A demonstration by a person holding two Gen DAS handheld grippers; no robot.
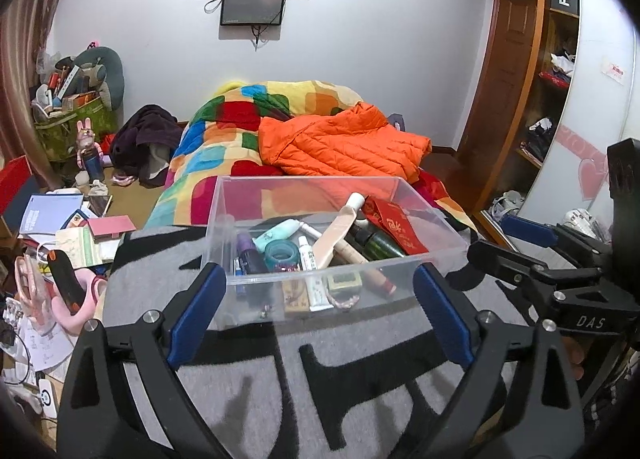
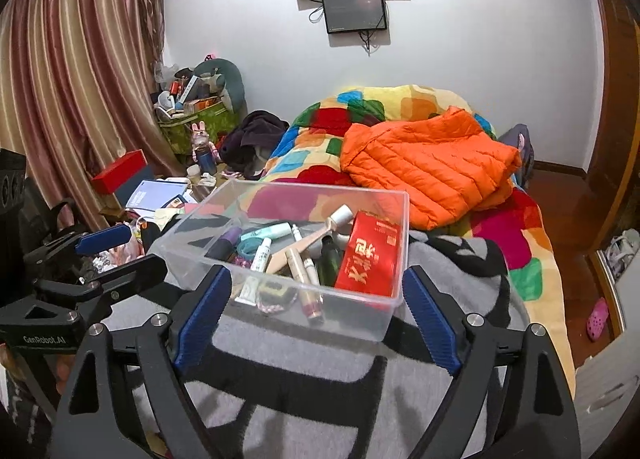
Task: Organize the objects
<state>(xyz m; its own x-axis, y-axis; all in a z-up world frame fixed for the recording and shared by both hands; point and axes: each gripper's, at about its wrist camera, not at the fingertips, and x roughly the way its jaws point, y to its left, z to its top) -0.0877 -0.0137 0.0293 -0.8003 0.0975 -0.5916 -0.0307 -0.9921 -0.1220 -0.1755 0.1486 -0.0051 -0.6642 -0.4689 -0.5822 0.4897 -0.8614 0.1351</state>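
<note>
A clear plastic box (image 1: 248, 195) stands on a grey and black blanket (image 1: 256, 363) on the bed; it also shows in the right wrist view (image 2: 396, 199). It holds several small items: a red packet (image 1: 398, 225) (image 2: 370, 255), tubes, a teal tape roll (image 1: 282, 253), a beige tube (image 1: 340, 229) and a dark green bottle (image 1: 378, 245). My left gripper (image 1: 318, 283) is open and empty just short of the box's near wall. My right gripper (image 2: 316, 287) is open and empty at the box's near wall; it also shows at the right of the left wrist view (image 1: 508, 235).
An orange puffer jacket (image 1: 344, 143) lies on a multicoloured quilt (image 1: 224, 131) beyond the box. Books, papers and scissors clutter the floor at left (image 1: 60, 243). A wooden wardrobe (image 1: 516, 83) stands at right. A curtain (image 2: 68, 91) hangs at left.
</note>
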